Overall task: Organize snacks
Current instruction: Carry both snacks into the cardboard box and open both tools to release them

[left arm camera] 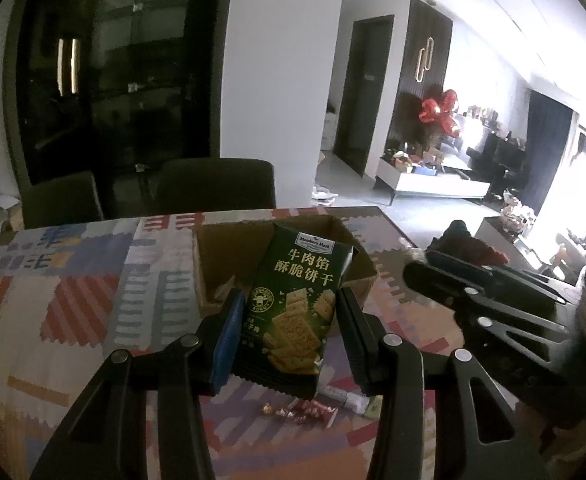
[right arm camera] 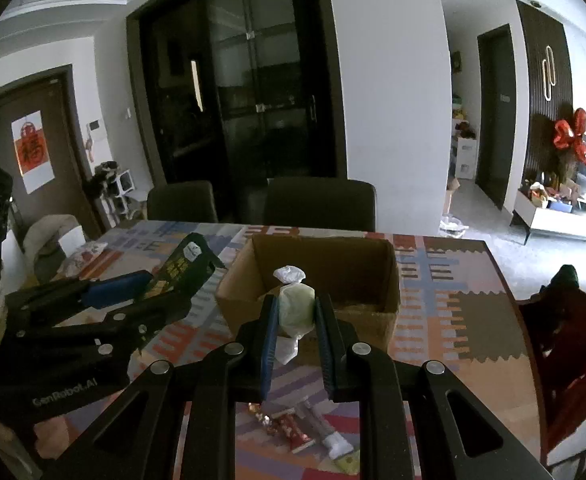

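Observation:
My left gripper [left arm camera: 289,308] is shut on a dark green cracker packet [left arm camera: 293,304] and holds it upright above the table, in front of an open cardboard box [left arm camera: 213,264]. The packet and left gripper also show at the left of the right wrist view [right arm camera: 181,268]. My right gripper [right arm camera: 295,312] is shut on a pale green wrapped candy [right arm camera: 297,308] with twisted white ends, held just before the box [right arm camera: 373,276]. The right gripper shows at the right of the left wrist view [left arm camera: 445,276].
Small wrapped snacks [right arm camera: 293,432] lie on the patchwork tablecloth [right arm camera: 473,320] below the grippers. Two dark chairs [right arm camera: 317,204] stand behind the table. A red garment on a chair [right arm camera: 573,332] sits at the right edge.

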### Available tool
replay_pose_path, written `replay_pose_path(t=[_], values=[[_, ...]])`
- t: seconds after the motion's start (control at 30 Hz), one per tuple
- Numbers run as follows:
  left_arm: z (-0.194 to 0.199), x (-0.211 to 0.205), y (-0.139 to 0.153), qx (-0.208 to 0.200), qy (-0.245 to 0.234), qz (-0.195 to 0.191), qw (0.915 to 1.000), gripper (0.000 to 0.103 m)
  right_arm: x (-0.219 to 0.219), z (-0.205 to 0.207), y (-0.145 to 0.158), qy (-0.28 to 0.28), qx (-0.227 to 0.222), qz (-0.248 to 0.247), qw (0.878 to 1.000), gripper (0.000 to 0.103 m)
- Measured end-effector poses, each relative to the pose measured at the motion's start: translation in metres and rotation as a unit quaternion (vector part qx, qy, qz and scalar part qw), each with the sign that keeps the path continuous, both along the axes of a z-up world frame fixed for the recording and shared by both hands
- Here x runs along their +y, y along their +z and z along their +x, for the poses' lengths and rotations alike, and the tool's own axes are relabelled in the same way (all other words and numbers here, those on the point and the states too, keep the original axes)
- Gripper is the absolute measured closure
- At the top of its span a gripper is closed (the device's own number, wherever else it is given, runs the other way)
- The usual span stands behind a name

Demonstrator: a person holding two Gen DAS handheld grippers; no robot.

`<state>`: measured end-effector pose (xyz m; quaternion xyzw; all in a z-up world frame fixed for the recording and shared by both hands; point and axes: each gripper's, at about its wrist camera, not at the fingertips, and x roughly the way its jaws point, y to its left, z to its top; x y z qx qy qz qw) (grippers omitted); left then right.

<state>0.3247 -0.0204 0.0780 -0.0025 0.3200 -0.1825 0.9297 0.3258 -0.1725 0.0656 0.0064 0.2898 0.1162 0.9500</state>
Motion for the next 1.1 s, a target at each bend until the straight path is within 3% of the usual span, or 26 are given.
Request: replay_pose_path(t=[0.23,0.47,0.83,1.1], values=[[0.045,-0.004,0.015,0.010,-0.004,0.002,0.9999,0.057,-0.002,0.037,0.012,-0.004,0.009,-0.014,1.000,0.083],[0.084,-0.008,0.012,0.043,-0.003,0.002,0.9991,0.057,-0.002,0.077,0.015,-0.011,0.035,-0.026,0.999,0.083],[0.125,-0.022,-0.012,0.065,0.009,0.043,0.9969,0.057,-0.008,0.124,-0.017,-0.020,0.096,-0.022,0.995,0.083],[0.149,-0.026,-0.032,0.078,0.016,0.052,0.9954,0.056,-0.013,0.149,-0.043,-0.037,0.134,-0.011,0.990,0.083]])
